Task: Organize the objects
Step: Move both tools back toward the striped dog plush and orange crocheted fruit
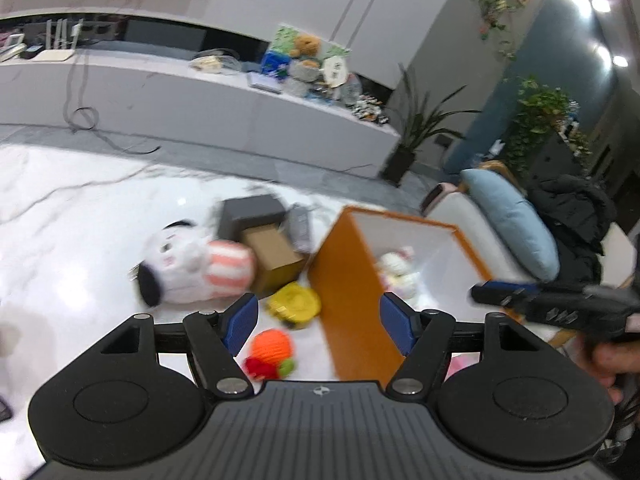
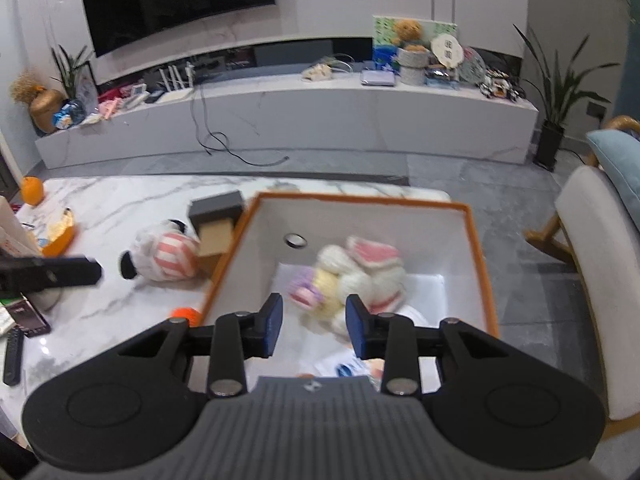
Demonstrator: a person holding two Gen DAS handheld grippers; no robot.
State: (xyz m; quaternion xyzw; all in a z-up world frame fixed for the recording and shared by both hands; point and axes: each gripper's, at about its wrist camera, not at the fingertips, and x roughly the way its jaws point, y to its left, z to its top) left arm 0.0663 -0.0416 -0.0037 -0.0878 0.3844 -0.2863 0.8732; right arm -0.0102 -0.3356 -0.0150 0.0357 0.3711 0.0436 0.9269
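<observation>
An orange bin [image 1: 348, 280] with a white inside [image 2: 478, 248] stands on the white marble table [image 1: 72, 240]. A pastel plush toy [image 2: 352, 276] lies inside it, also seen in the left wrist view [image 1: 398, 270]. My right gripper [image 2: 314, 326] is open and empty above the bin, over the plush. My left gripper [image 1: 318, 324] is open and empty, above the bin's left wall. A white plush with pink-striped clothes [image 1: 192, 268] lies left of the bin [image 2: 164, 256]. An orange knitted toy [image 1: 270, 350] and a yellow toy [image 1: 294, 306] lie by the bin.
A dark box [image 1: 248, 212] and a brown cardboard box [image 1: 272, 256] sit behind the striped plush. A remote [image 2: 12, 354] and an orange bowl [image 2: 60, 232] lie at the table's left. A chair with a blue cushion [image 1: 512, 220] stands right. A TV bench [image 2: 280, 120] lies beyond.
</observation>
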